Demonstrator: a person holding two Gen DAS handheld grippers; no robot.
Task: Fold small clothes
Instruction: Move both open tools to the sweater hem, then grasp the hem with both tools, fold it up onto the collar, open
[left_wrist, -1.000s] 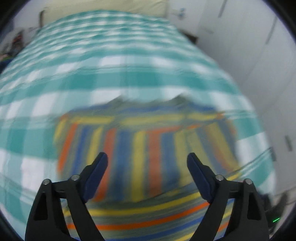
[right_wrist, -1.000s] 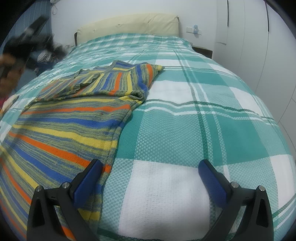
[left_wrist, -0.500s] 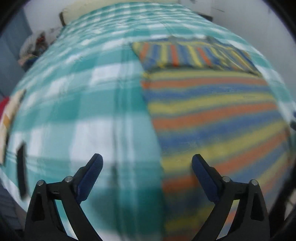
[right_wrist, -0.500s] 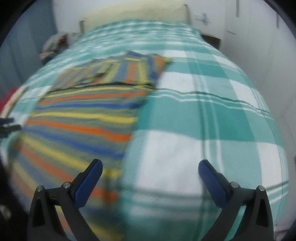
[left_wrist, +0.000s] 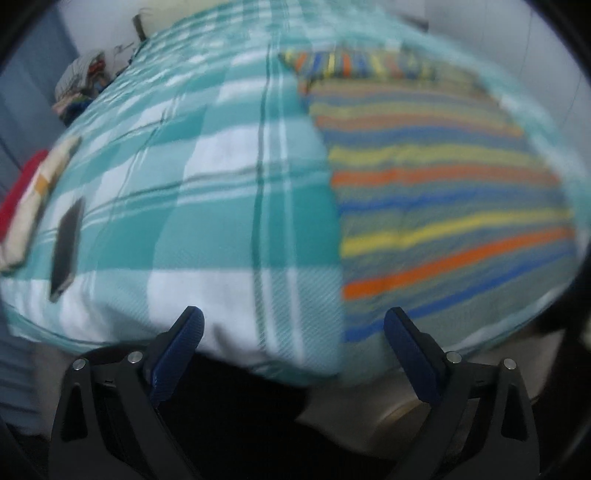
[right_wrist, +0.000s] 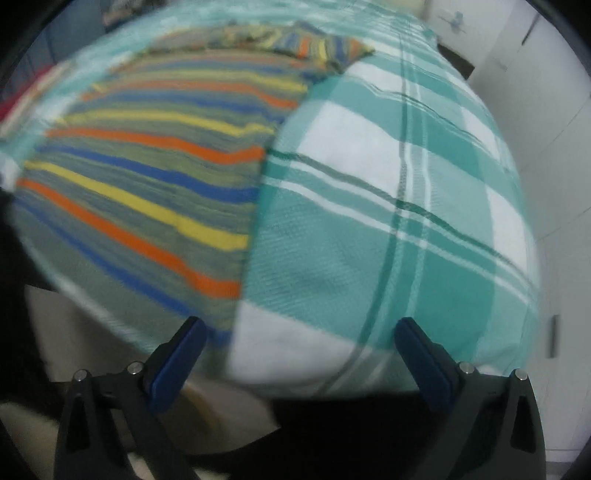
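Note:
A striped knit garment (left_wrist: 436, 192) in orange, yellow, blue and grey-green lies flat on the teal and white checked bed cover (left_wrist: 207, 206), with its sleeves folded across the far end. It also shows in the right wrist view (right_wrist: 155, 177). My left gripper (left_wrist: 293, 328) is open and empty at the near bed edge, by the garment's lower left corner. My right gripper (right_wrist: 295, 336) is open and empty at the near bed edge, by the lower right corner. Both views are motion-blurred.
A dark phone (left_wrist: 66, 247) lies on the cover at the left, beside folded red and cream cloth (left_wrist: 26, 206). A pile of clothes (left_wrist: 79, 86) sits off the bed's far left. White wardrobe doors (right_wrist: 554, 129) stand to the right.
Both grippers have pulled back toward the foot of the bed and dropped lower, so the bed edge now shows. The left one swung from the folded sleeves to the garment's left side.

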